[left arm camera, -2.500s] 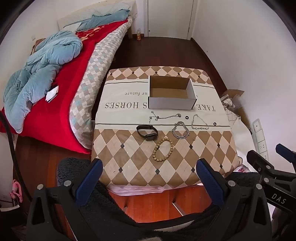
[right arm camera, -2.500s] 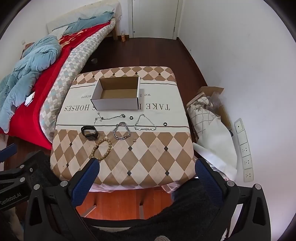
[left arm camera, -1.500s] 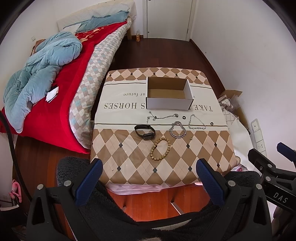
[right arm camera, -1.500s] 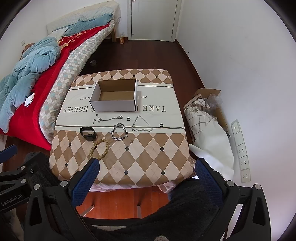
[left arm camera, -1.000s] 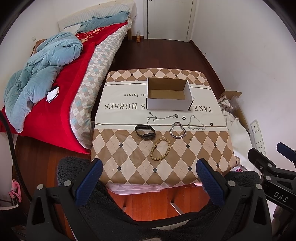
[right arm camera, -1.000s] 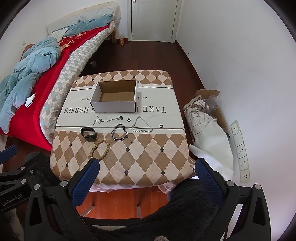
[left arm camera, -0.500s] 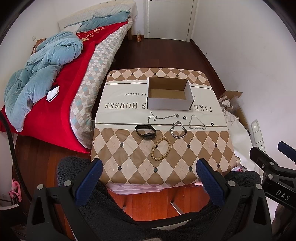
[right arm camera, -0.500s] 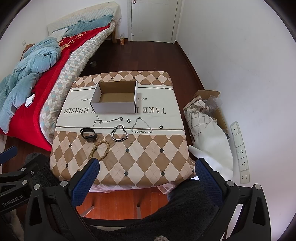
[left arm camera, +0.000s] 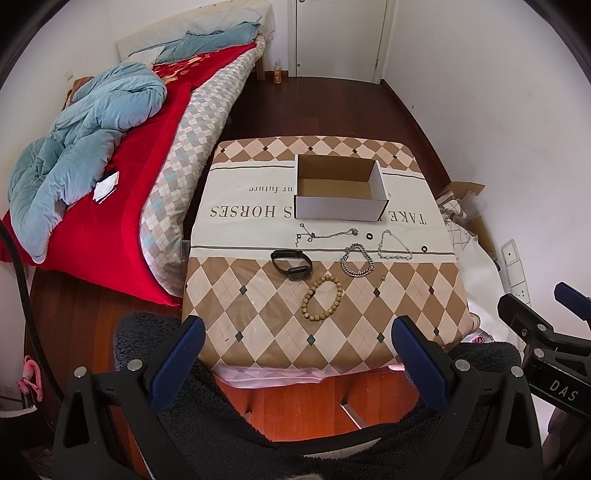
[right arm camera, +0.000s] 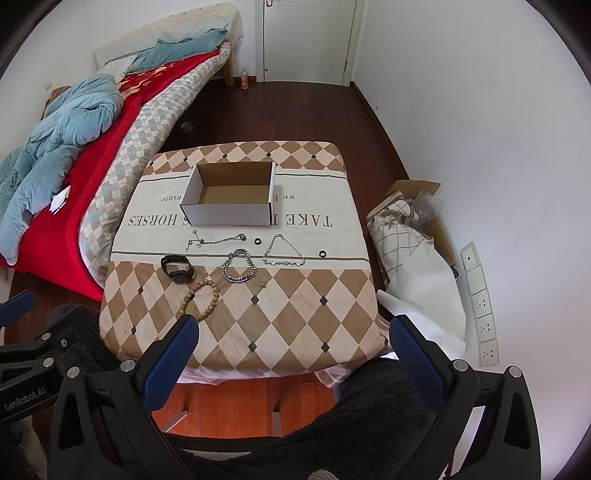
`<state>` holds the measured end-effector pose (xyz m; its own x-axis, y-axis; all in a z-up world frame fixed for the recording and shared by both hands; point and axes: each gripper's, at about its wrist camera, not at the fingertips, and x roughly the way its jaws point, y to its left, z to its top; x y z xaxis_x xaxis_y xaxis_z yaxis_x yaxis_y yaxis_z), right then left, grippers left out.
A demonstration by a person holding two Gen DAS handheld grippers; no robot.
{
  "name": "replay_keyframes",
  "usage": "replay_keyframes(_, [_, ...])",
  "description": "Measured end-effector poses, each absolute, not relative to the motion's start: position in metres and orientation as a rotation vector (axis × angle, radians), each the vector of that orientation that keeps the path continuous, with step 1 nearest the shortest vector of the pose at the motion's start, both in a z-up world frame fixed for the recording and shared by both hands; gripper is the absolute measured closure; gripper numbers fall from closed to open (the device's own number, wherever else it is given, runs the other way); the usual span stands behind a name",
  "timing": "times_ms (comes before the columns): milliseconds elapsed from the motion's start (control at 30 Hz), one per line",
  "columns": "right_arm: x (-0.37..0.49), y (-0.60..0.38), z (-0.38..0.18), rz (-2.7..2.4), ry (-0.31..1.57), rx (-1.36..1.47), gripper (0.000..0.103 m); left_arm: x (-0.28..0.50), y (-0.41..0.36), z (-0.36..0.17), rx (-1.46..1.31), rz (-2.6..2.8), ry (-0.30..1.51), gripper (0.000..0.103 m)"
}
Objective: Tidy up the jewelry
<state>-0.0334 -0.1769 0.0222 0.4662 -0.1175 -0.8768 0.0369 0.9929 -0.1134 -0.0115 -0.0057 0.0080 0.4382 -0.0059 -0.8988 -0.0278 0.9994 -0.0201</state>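
Note:
An open white cardboard box stands on the far half of a checked table. In front of it lie a thin silver chain, a black band, a wooden bead bracelet, a silver curb bracelet, a fine chain bracelet and two small black rings. My left gripper and my right gripper are open, empty and held before the near table edge.
A bed with a red cover and a blue quilt stands left of the table. A folded cloth and a cardboard carton lie on the floor at the right by the white wall. A closed door is at the far end.
Both grippers drifted slightly; the table looks a touch farther than 2.5 s ago. Nothing on the table has moved and both grippers stay open.

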Motion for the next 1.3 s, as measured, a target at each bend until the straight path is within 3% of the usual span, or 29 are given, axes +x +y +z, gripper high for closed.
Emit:
replay_keyframes(967, [-0.023,-0.178,0.024,-0.088,1.070,-0.058,0.000,0.009,-0.005,0.014,0.042,0.037,1.083,0.000])
replay_keyframes(1167, [0.019,-0.198,-0.009,-0.093,1.091,-0.052,0.000,0.053,0.020,0.006,0.141,0.182,0.993,0.000])
replay_keyframes(1300, [0.057,-0.202,-0.053,-0.080,1.155,-0.046,0.000,0.086,0.030,-0.030,0.182,0.193,1.046,0.000])
